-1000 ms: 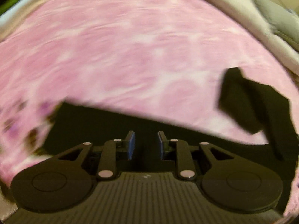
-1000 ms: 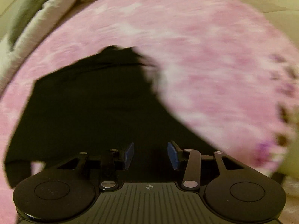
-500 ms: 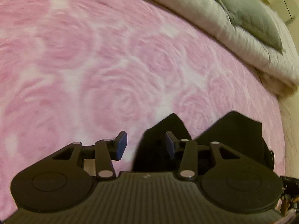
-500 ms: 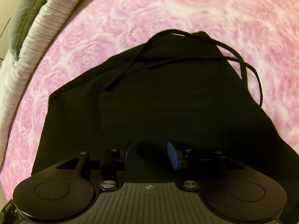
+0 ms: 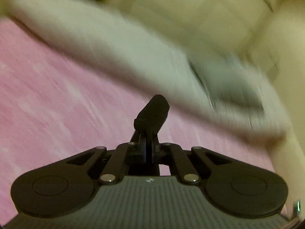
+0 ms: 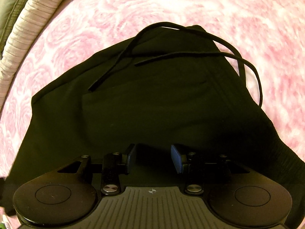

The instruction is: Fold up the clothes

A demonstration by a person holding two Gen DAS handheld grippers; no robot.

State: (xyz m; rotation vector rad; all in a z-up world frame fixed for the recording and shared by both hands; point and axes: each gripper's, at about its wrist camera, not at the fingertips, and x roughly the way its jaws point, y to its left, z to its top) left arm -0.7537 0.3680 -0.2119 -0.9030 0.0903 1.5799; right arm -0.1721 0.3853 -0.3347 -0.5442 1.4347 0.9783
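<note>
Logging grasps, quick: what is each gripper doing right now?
Left gripper: shut on a bit of black fabric.
Right gripper: open, holding nothing, over the black garment.

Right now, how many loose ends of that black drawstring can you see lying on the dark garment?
2. One drawstring end lies left of centre on the black garment; the other drawstring end lies higher, nearer the middle. The cord's loops trail onto the pink blanket at right.

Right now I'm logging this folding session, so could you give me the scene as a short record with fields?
surface: pink rose-patterned bedspread
garment: black drawstring garment lying on the bedspread
drawstring: loose black cord, trailing past the garment's edge
left tool: shut on a pinch of black fabric
right tool: open, over the garment
background: pale ribbed quilt
left view: motion-blurred
</note>
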